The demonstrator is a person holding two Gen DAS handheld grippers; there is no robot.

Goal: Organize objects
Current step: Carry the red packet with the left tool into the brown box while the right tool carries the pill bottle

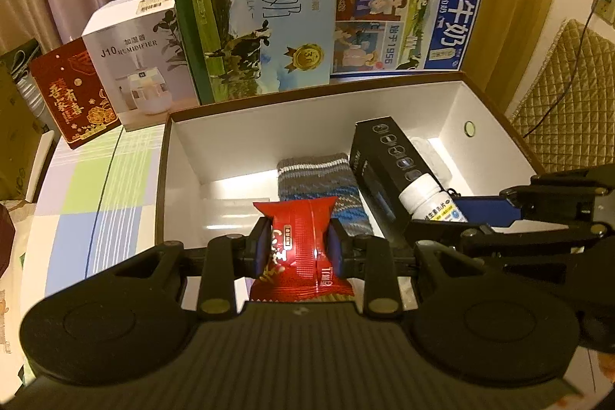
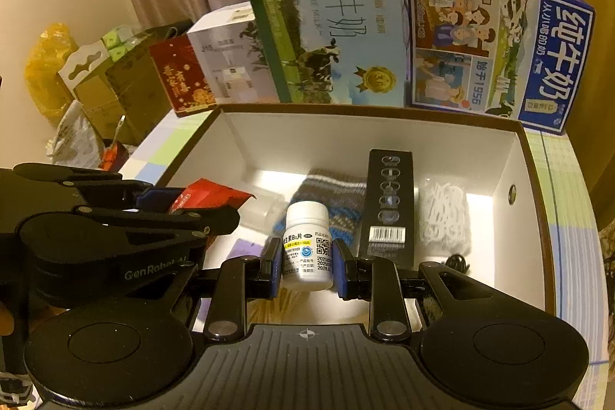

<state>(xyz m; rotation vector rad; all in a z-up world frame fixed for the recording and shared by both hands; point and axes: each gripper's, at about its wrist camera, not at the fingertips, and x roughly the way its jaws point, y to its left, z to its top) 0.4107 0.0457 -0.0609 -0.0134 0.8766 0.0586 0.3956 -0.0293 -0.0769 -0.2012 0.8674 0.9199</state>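
Observation:
My left gripper [image 1: 298, 250] is shut on a red snack packet [image 1: 300, 241], held over the near left part of an open white-lined box [image 1: 184, 148]. My right gripper [image 2: 306, 266] is shut on a white pill bottle [image 2: 307, 244], upright over the box's near middle. Each gripper shows in the other's view: the right one with the pill bottle [image 1: 430, 200] at the right, the left one with the red packet [image 2: 207, 198] at the left. Inside the box lie a striped knitted item [image 2: 326, 202], a black slim carton [image 2: 390, 202] and a white clear pouch [image 2: 444, 214].
Behind the box stand two milk cartons [image 1: 261, 14] [image 1: 403, 18], a white humidifier box [image 1: 142, 52] and a small red box [image 1: 73, 98]. The checked tablecloth [image 1: 96, 187] shows left of the box. A quilted chair [image 1: 569, 95] is at the right.

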